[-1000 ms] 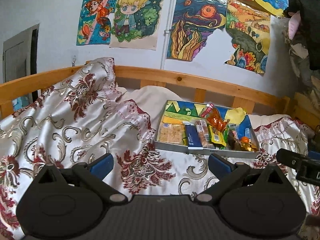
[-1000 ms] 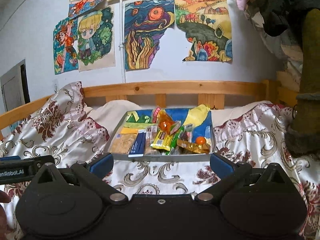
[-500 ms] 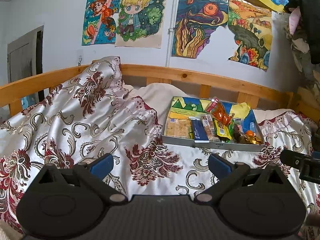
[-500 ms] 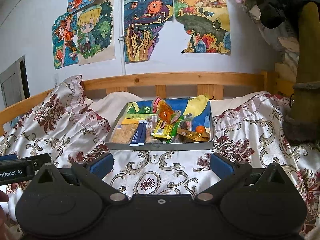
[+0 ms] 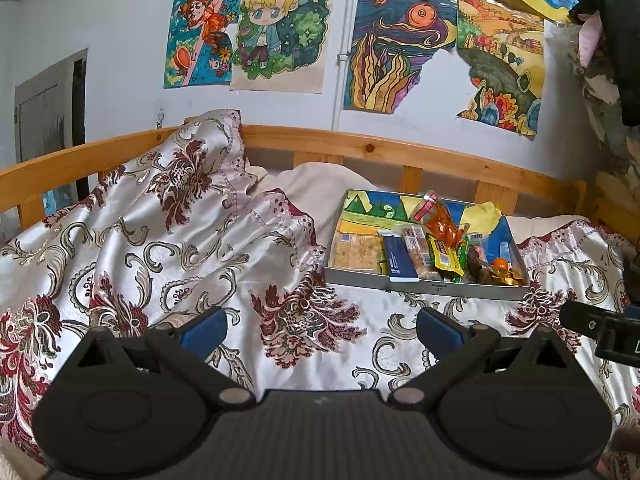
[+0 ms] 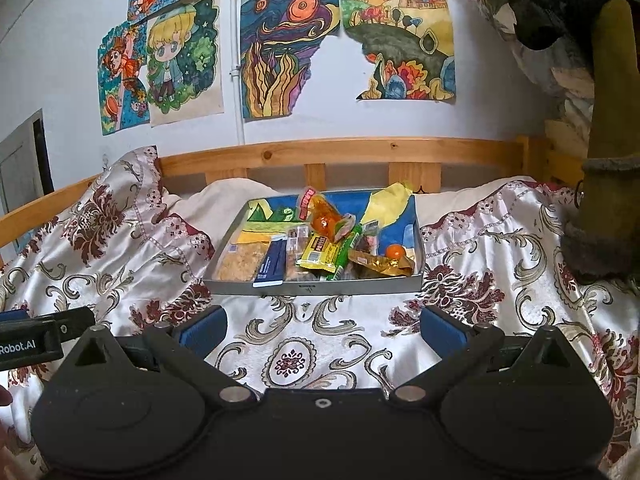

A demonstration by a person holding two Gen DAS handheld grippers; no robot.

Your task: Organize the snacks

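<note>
Several wrapped snacks crowd the near half of a shallow grey metal tray [image 6: 312, 289] lying on the bed: a pale cracker slab [image 6: 240, 265] at its left, a flat dark-blue packet [image 6: 273, 266] beside it, a glossy yellow packet [image 6: 320, 256] overlapping a green one, crinkled gold foil [image 6: 382, 266] and a small orange ball [image 6: 395, 251] at the right. Under the tray spreads a shiny satin bedspread [image 6: 480, 248] with maroon flowers and grey scrolls, backed by a wooden rail [image 6: 360, 151]. Both grippers, right [image 6: 322, 326] and left [image 5: 320, 326], hover near the tray with blue-padded fingers spread wide, holding nothing. Only the left view shows the heaped fold of bedspread [image 5: 192, 184]; only the right shows the brown-and-mustard garment [image 6: 608, 184] hanging.
</note>
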